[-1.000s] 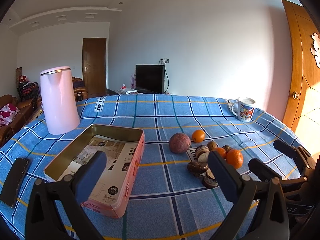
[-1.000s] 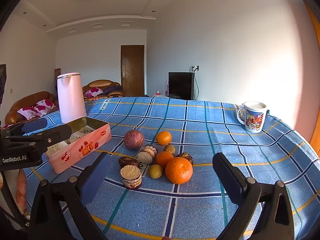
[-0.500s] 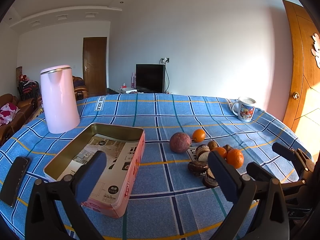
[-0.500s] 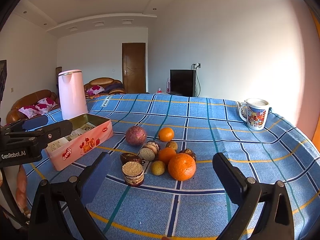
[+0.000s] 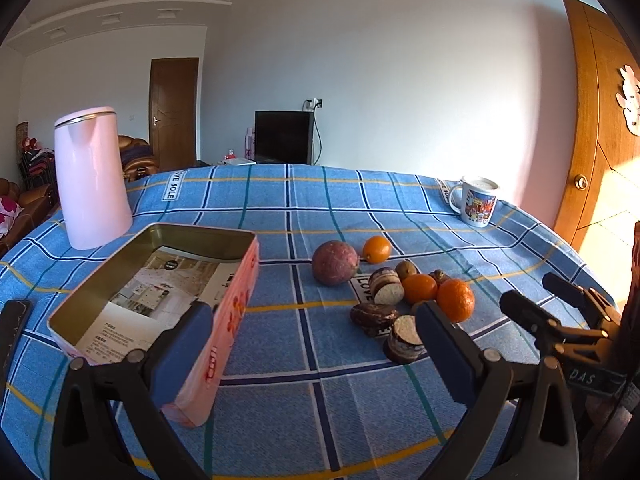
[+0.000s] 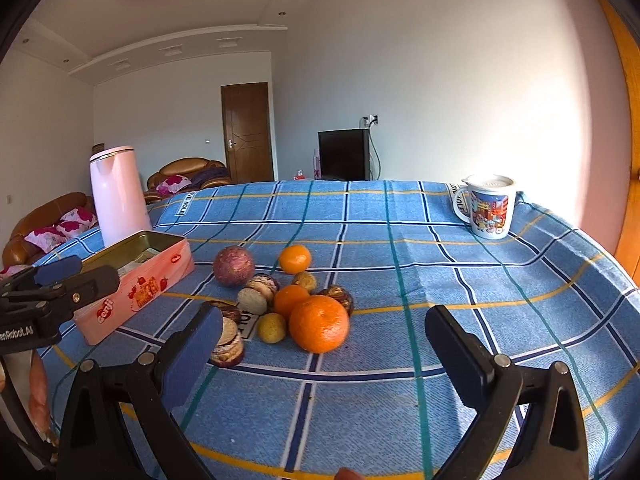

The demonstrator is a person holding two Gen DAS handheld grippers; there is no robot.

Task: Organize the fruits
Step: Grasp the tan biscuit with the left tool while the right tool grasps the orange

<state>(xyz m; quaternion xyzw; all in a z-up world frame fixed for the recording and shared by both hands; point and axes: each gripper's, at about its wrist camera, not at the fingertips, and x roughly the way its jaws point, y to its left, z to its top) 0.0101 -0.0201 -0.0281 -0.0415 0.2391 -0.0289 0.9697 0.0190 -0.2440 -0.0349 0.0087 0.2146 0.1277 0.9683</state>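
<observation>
A pile of fruit lies on the blue checked tablecloth: a big orange (image 6: 319,323), two smaller oranges (image 6: 295,258), a purple round fruit (image 6: 233,266), small yellow fruits (image 6: 271,327) and brown cut pieces (image 6: 227,343). The left wrist view shows the same pile, with the purple fruit (image 5: 335,262) and big orange (image 5: 455,300). An open pink tin (image 5: 160,300) lined with paper sits left of the pile. My left gripper (image 5: 310,354) is open near the tin's front corner. My right gripper (image 6: 324,354) is open just before the big orange, holding nothing.
A pink kettle (image 5: 91,178) stands behind the tin. A printed mug (image 6: 489,211) sits at the far right of the table. A dark phone-like slab (image 5: 12,330) lies at the left edge. Sofas, a door and a television are beyond the table.
Both grippers have moved forward and lower toward the table, so the fruit pile and tin look nearer. Nothing was taken hold of.
</observation>
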